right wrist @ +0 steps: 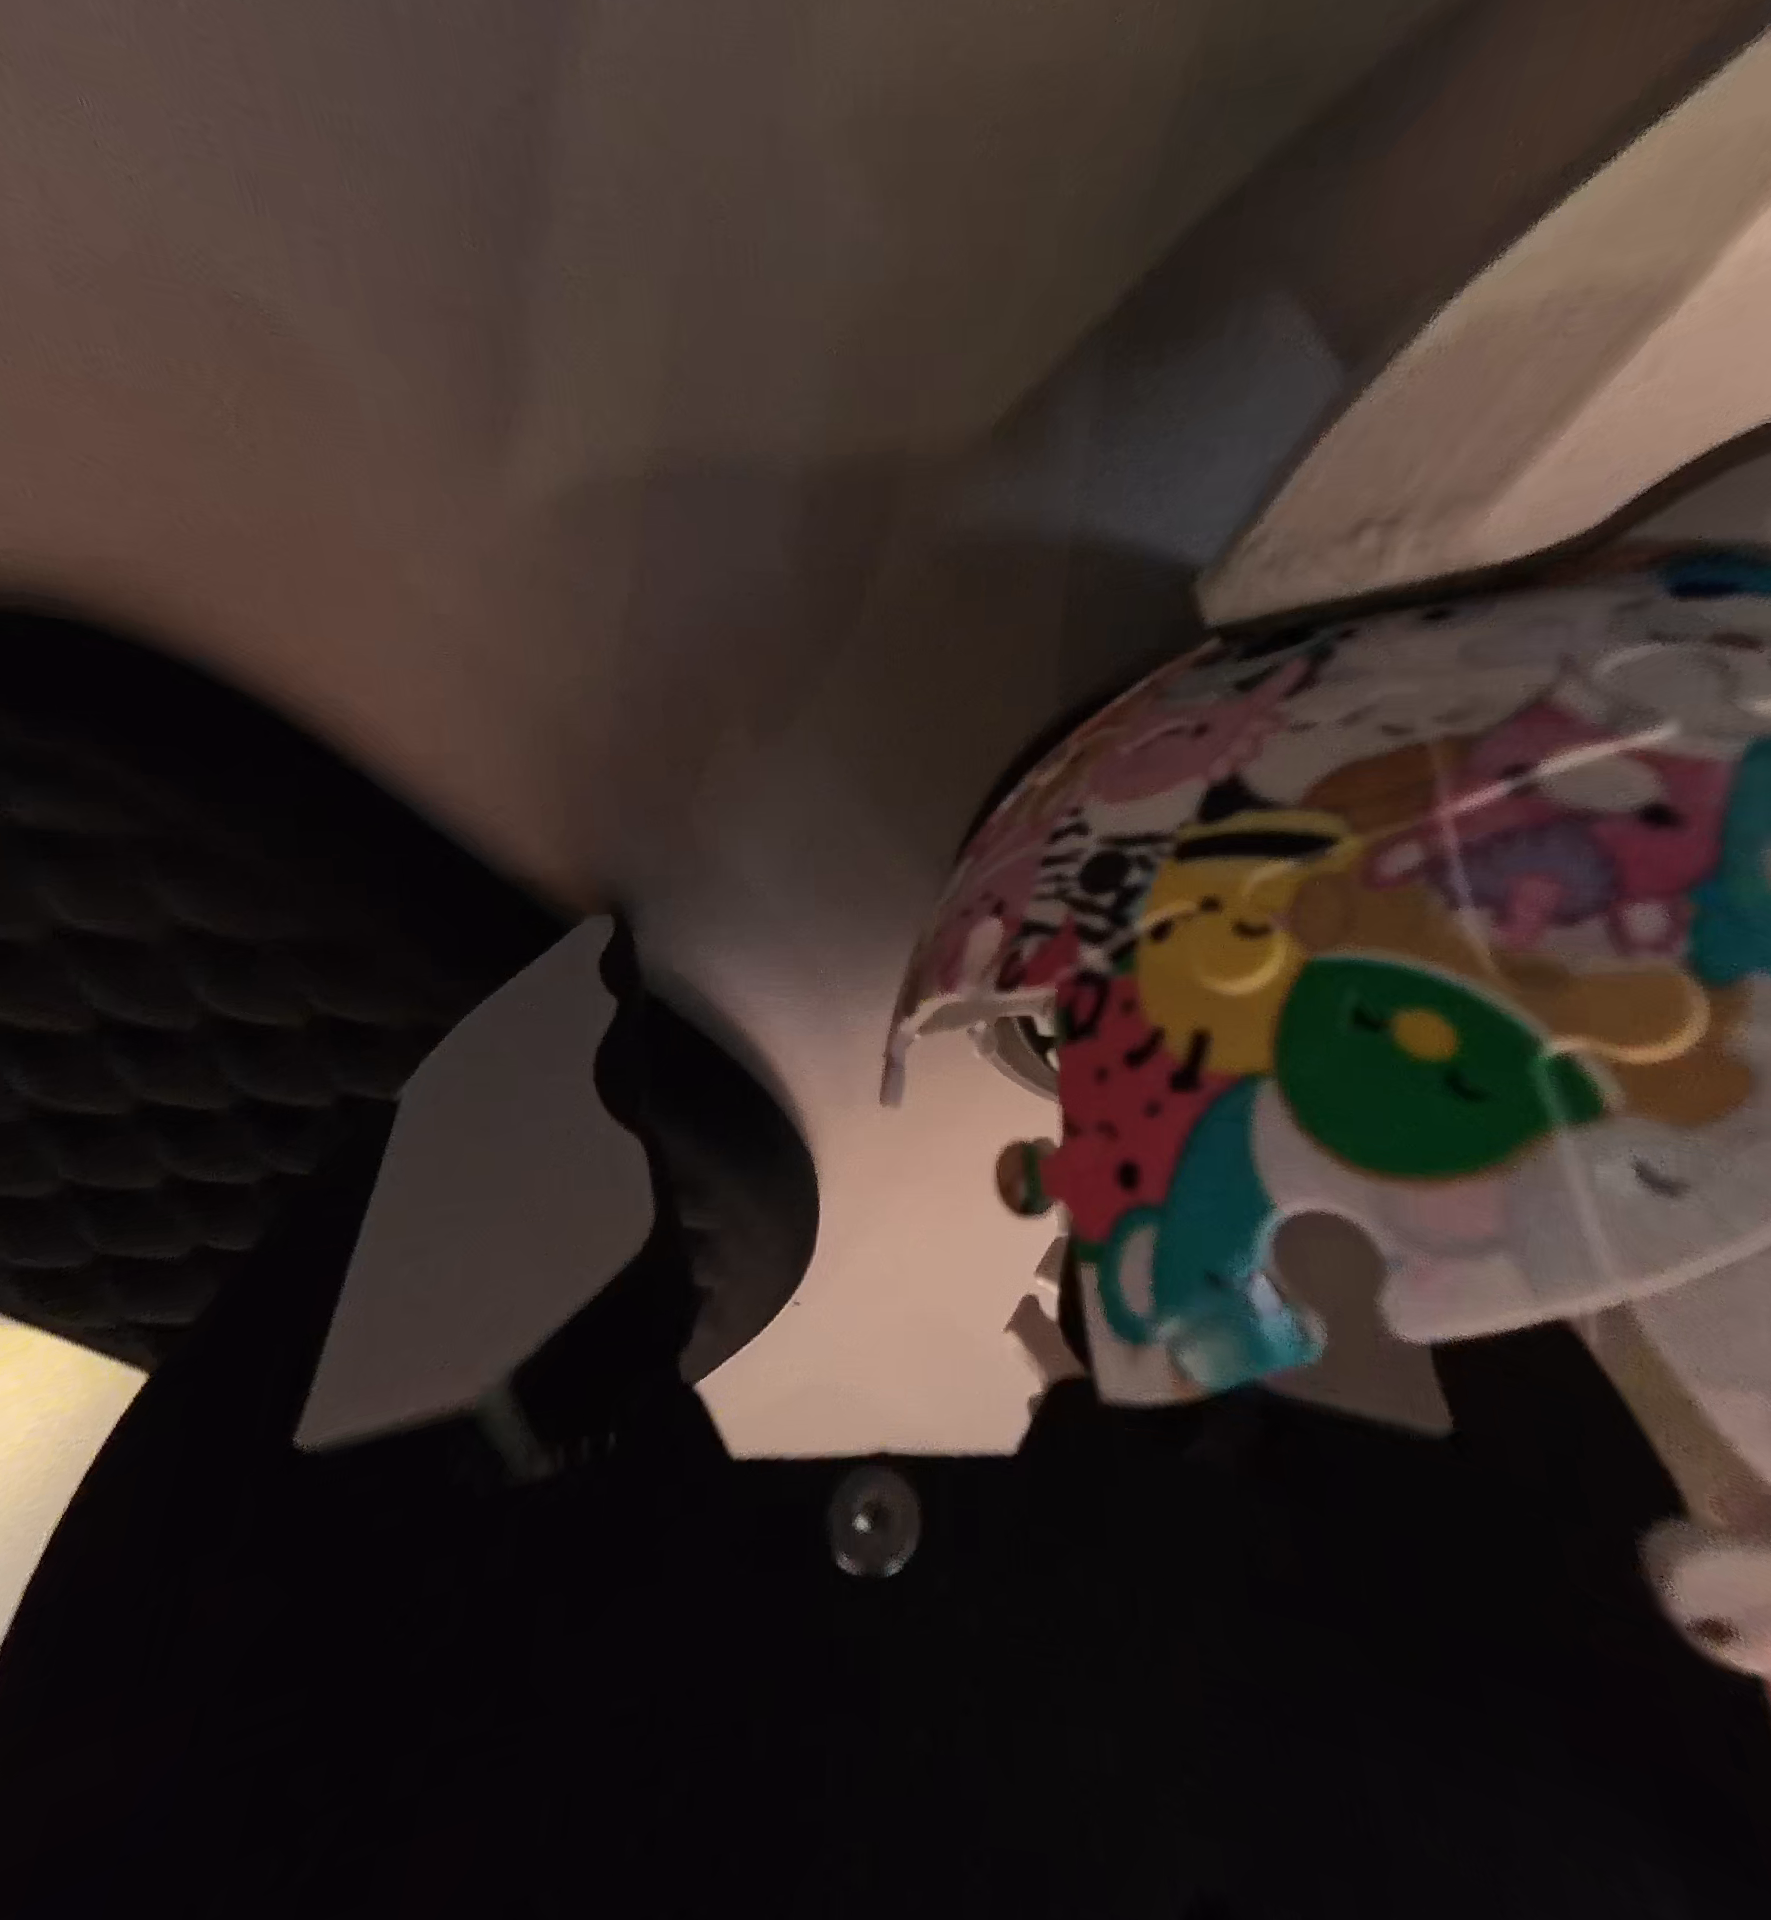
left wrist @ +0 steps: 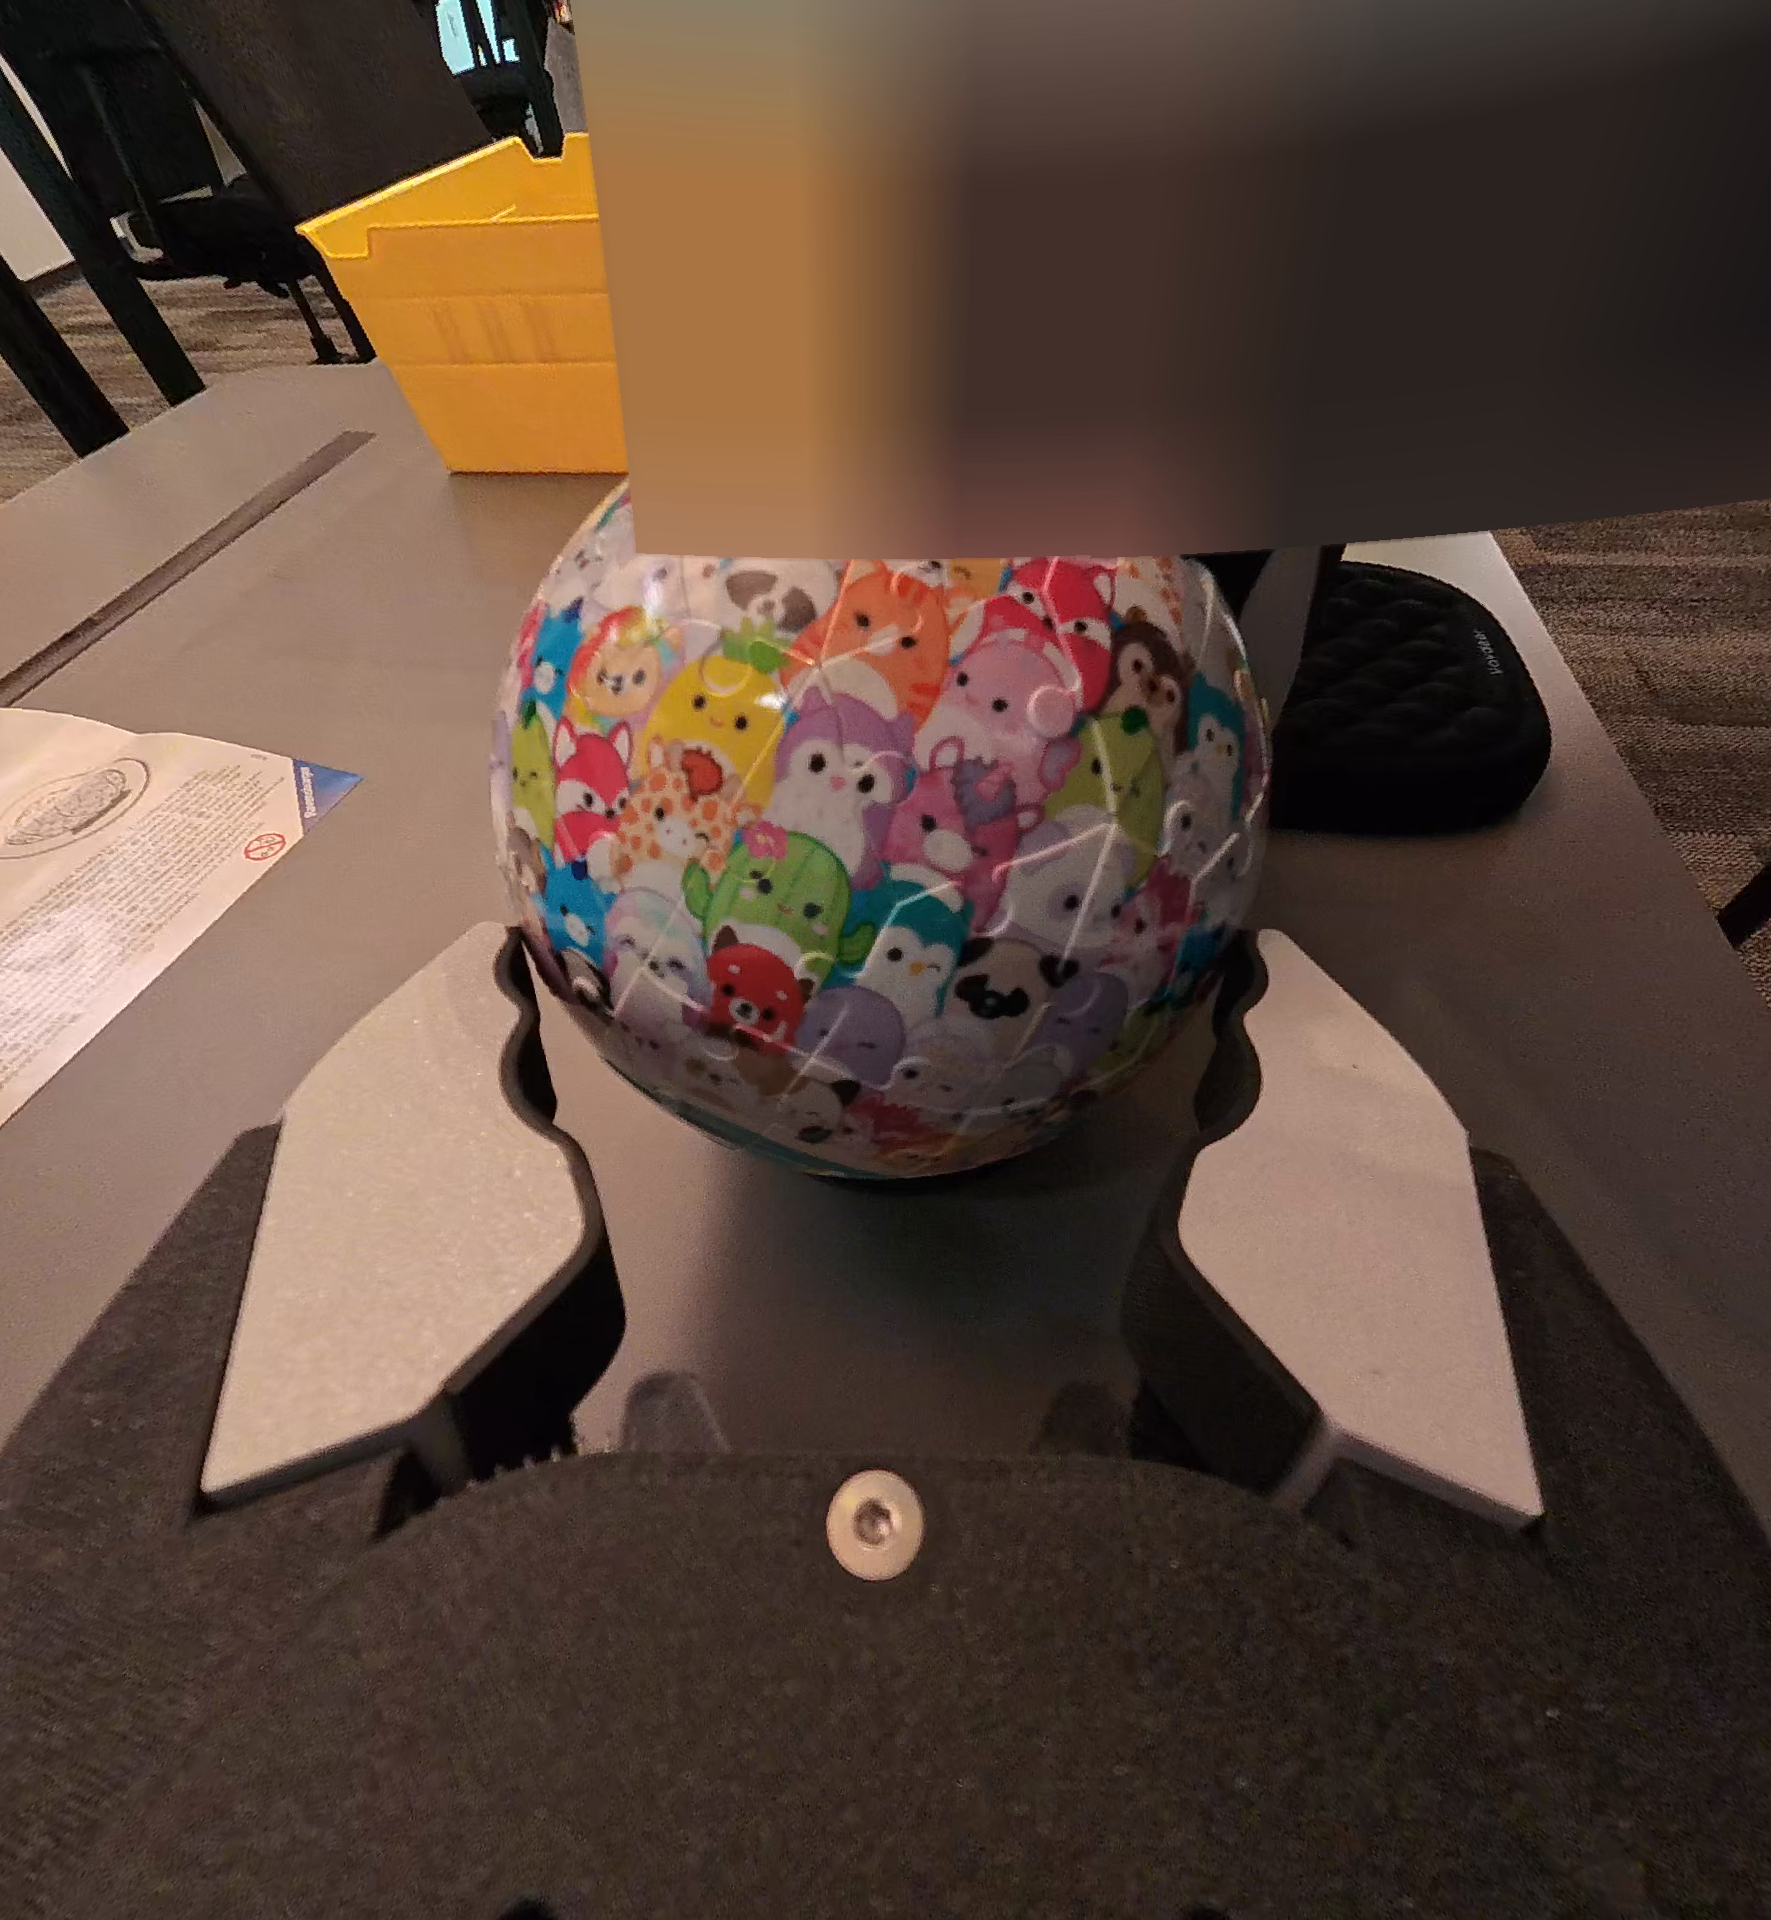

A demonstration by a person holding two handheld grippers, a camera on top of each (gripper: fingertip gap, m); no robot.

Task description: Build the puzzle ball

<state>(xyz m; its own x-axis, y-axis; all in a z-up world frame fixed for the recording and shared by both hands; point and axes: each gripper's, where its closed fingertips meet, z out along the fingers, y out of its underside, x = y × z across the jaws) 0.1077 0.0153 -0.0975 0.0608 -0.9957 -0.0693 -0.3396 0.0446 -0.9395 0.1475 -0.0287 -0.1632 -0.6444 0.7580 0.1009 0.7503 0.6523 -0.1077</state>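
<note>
The puzzle ball (left wrist: 876, 862), covered in colourful cartoon animals, stands on the grey table (left wrist: 185, 1195). My left gripper (left wrist: 879, 971) straddles its lower half, with the fingertips (left wrist: 522, 977) against both sides. A blurred patch hides the ball's top. In the blurred right wrist view the ball (right wrist: 1432, 987) fills the right side, and its jagged open edge with missing pieces faces my right gripper (right wrist: 876, 997). That gripper's jaws stand wide apart with nothing between them. Its left finger (right wrist: 507, 1184) shows; the right finger is mostly hidden behind the ball.
A white instruction sheet (left wrist: 81, 883) lies on the table to the left. A yellow bin (left wrist: 486, 312) stands behind the ball. A black padded wrist rest (left wrist: 1400, 707) lies to the right of the ball and also shows in the right wrist view (right wrist: 133, 935). Chairs stand beyond.
</note>
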